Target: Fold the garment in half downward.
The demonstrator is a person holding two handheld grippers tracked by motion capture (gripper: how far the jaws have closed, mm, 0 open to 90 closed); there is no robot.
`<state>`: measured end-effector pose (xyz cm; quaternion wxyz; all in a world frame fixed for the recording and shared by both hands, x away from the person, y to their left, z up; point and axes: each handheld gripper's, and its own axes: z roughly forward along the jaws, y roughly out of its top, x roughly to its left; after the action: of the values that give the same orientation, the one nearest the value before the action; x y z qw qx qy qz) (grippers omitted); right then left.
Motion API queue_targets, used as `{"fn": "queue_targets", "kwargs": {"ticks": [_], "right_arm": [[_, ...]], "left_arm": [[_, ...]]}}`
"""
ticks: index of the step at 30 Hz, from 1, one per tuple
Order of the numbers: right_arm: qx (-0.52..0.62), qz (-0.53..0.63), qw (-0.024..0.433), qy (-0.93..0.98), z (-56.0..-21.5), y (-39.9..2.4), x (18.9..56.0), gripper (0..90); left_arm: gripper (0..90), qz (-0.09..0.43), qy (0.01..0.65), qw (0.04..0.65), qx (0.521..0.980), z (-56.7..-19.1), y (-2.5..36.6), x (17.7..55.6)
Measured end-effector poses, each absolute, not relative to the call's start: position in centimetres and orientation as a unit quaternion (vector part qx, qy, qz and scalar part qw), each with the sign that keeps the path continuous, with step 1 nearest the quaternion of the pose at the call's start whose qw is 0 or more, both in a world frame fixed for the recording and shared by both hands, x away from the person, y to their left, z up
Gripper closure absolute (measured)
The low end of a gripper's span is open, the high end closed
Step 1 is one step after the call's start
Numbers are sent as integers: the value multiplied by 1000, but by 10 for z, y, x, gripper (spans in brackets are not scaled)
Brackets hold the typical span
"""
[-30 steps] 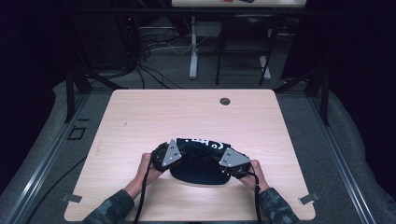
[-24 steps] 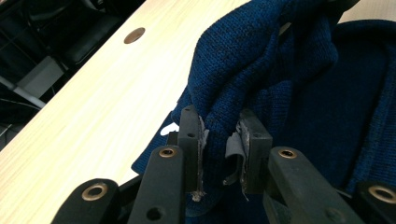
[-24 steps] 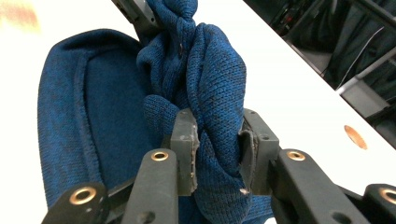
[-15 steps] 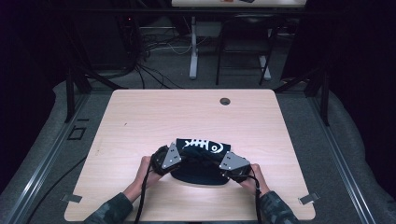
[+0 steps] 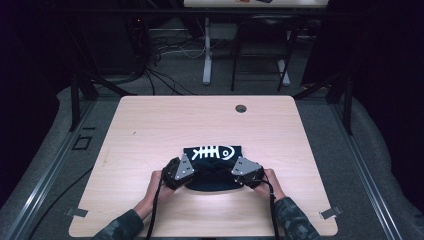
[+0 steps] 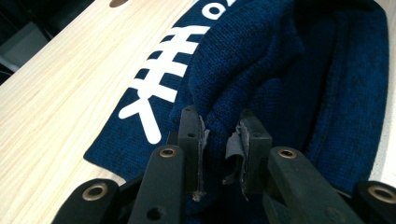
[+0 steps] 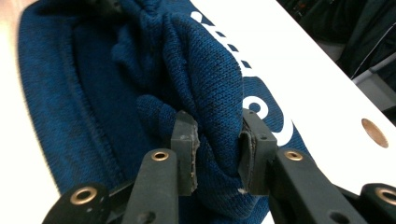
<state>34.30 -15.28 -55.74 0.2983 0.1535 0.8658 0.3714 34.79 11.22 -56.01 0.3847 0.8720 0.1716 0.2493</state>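
Low in the middle of the frame the navy sweater (image 5: 212, 167) lies on the table (image 5: 150, 125), each claw, left (image 5: 176, 172) and right (image 5: 246, 172), pinching a raised fold of it, so I'd lift both evenly to keep the fold straight.

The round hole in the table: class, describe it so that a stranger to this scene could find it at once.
Start at the pale wooden table. Look along its far edge, a little right of the middle, well beyond the dark blue garment. The hole is a small dark circle, the one round mark on the bare wood there.
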Motion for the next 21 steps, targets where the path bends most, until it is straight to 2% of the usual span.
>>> {"fn": "queue_targets", "kwargs": {"ticks": [21], "right_arm": [[177,364,281,870,-563,-155,346,680]], "left_arm": [[738,221,188,386,876,-566,109,358]]}}
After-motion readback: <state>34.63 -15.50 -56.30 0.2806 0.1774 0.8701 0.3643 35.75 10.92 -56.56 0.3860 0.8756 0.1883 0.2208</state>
